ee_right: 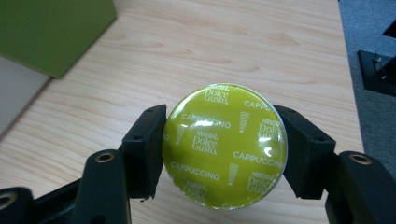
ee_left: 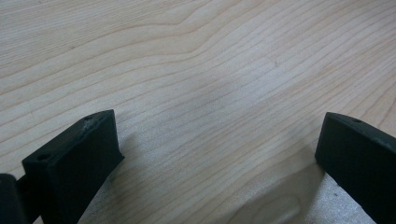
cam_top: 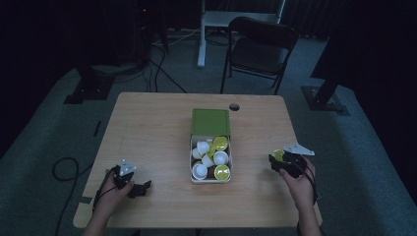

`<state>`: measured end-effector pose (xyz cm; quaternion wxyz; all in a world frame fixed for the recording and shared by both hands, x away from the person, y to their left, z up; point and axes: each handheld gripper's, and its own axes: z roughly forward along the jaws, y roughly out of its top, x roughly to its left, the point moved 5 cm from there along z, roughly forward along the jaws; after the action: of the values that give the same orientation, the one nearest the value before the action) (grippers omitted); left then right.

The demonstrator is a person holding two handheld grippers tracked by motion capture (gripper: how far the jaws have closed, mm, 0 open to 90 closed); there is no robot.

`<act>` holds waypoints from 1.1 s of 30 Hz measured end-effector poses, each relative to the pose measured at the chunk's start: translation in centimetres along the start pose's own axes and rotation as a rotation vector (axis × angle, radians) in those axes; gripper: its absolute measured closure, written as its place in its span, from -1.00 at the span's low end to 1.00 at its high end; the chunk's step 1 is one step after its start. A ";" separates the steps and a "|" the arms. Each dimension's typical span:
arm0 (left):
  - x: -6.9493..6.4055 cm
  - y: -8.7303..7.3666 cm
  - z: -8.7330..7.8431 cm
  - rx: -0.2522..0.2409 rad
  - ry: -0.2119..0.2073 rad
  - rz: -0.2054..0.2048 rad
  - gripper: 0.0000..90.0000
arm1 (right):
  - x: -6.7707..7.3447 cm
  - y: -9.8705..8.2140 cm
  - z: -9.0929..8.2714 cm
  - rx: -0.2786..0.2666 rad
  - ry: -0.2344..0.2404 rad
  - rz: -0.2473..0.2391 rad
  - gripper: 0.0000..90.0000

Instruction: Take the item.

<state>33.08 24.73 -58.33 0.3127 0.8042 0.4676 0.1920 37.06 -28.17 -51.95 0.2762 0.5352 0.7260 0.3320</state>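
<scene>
A coffee capsule (ee_right: 224, 144) with a yellow-green foil lid printed with white lettering sits between the jaws of my right gripper (ee_right: 222, 149), which is shut on it just above the wooden table (cam_top: 147, 132). In the high view that right gripper (cam_top: 276, 158) is near the table's right edge, the capsule (cam_top: 278, 154) showing at its tip. A white box (cam_top: 193, 162) with a green flap (cam_top: 210, 122) stands at the table's middle and holds several capsules, some white, some green-lidded. My left gripper (cam_top: 145, 187) rests at the front left, jaws open over bare wood (ee_left: 210, 93).
A dark folding chair (cam_top: 258, 49) and a white table leg (cam_top: 201, 34) stand beyond the far edge. The tabletop has a cable hole (cam_top: 234, 106) near the back. Cables lie on the floor at left (cam_top: 64, 169).
</scene>
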 end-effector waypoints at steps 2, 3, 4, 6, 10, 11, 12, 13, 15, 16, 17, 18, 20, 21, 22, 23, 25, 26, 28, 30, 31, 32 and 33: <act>0.0 0.0 0.0 0.000 0.000 0.000 -1.00 | -0.5 -0.6 0.3 0.006 -0.012 0.005 -0.14; 0.0 0.0 0.0 0.000 0.000 0.000 -1.00 | -0.7 -0.8 0.4 0.008 -0.020 0.001 -0.14; 0.0 0.0 0.0 0.000 0.000 0.000 -1.00 | -0.7 -0.8 0.4 0.008 -0.020 0.001 -0.14; 0.0 0.0 0.0 0.000 0.000 0.000 -1.00 | -1.2 -1.2 0.7 0.005 -0.049 -0.001 -0.14; 0.0 0.0 0.0 0.000 0.000 0.000 -1.00 | -1.7 -1.8 0.9 0.010 -0.051 0.022 -0.14; 0.0 0.0 0.0 0.000 0.000 0.000 -1.00 | -1.8 -2.0 1.0 0.014 -0.052 0.028 -0.14; 0.0 0.0 0.0 0.000 0.000 0.000 -1.00 | -2.0 -2.5 1.3 0.026 -0.048 0.040 -0.14; 0.0 0.0 0.0 0.000 0.001 0.000 -1.00 | -2.0 -2.6 1.4 0.028 -0.046 0.041 -0.14; 0.0 0.0 0.0 0.000 0.000 0.000 -1.00 | -2.1 -3.0 1.7 0.034 -0.043 0.051 -0.14; 0.0 0.0 0.0 0.000 0.000 0.000 -1.00 | -2.2 -3.1 1.8 0.037 -0.043 0.051 -0.14; 0.0 0.0 0.0 0.000 0.000 0.000 -1.00 | -2.2 -3.2 1.9 0.040 -0.045 0.056 -0.14; 0.0 0.0 0.0 0.000 0.000 0.000 -1.00 | -2.3 -3.4 2.0 0.043 -0.048 0.055 -0.14; 0.0 0.0 0.0 0.000 0.000 0.000 -1.00 | -2.4 -3.6 2.1 0.050 -0.057 0.042 -0.14; 0.0 0.0 0.0 0.000 0.000 0.000 -1.00 | -2.5 -3.7 2.2 0.053 -0.059 0.042 -0.14; 0.0 0.0 0.0 0.000 0.000 0.000 -1.00 | -2.5 -3.7 2.2 0.055 -0.058 0.043 -0.14; 0.0 0.0 0.0 0.000 0.000 0.000 -1.00 | -2.5 -3.7 2.2 0.055 -0.058 0.043 -0.14; 0.0 0.0 0.0 0.000 0.000 0.000 -1.00 | -2.6 -3.9 2.3 0.062 -0.047 0.052 -0.14; 0.0 0.0 0.0 0.000 0.000 0.000 -1.00 | -2.6 -4.0 2.4 0.062 -0.039 0.065 -0.14; 0.0 0.0 0.0 0.000 0.000 0.000 -1.00 | -2.6 -4.1 2.5 0.068 -0.038 0.064 -0.14; 0.0 0.0 0.0 0.000 0.000 0.000 -1.00 | -2.7 -4.3 2.6 0.075 -0.049 0.058 -0.15; 0.0 0.0 0.0 0.000 0.000 0.000 -1.00 | -2.8 -4.3 2.6 0.071 -0.057 0.061 -0.15; 0.0 0.0 0.0 0.000 0.000 0.000 -1.00 | -2.8 -4.3 2.6 0.071 -0.057 0.061 -0.15; 0.0 0.0 0.0 0.000 0.000 0.000 -1.00 | -2.8 -4.3 2.6 0.071 -0.057 0.061 -0.15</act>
<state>33.08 24.72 -58.33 0.3129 0.8041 0.4676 0.1920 37.29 -31.28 -56.79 0.2674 0.5756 0.7125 0.2991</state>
